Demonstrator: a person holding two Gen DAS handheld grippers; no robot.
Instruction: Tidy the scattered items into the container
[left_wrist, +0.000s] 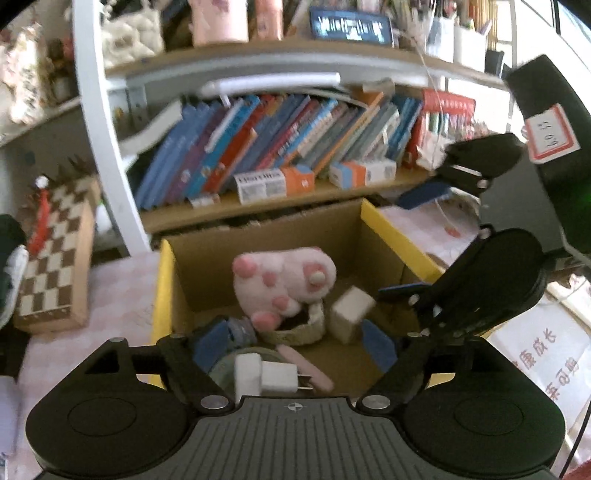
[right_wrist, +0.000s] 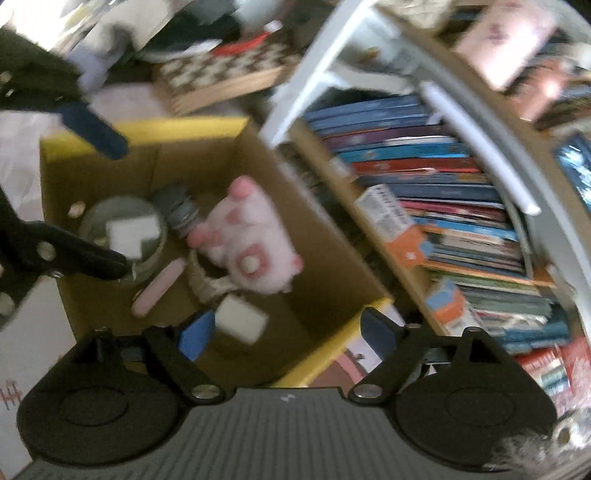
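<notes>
The left wrist view is showing the white charger plug (left_wrist: 264, 376) lying on a clear jar (left_wrist: 236, 363) at bottom centre, while the right wrist view is showing that jar's grey cap end (right_wrist: 181, 212) at centre left. The cardboard box (left_wrist: 258, 236) with yellow flap edges is sitting mid-frame, its far wall just beside the bookshelf (left_wrist: 280, 155) in the upper half; a chessboard case (left_wrist: 55, 266) is standing at the left edge. The left gripper (left_wrist: 295, 341) is hanging over the box's near rim with its blue pads spread wide and nothing between them. The right gripper (right_wrist: 284, 332) is likewise gaping wide with nothing held, its right pad over the yellow corner at lower centre. Inside the box are lying a pink plush toy (left_wrist: 282, 282), a woven band (left_wrist: 299, 328), a white block (left_wrist: 351, 310) and a pink stick (right_wrist: 159, 288), with bare floor along the far wall.
</notes>
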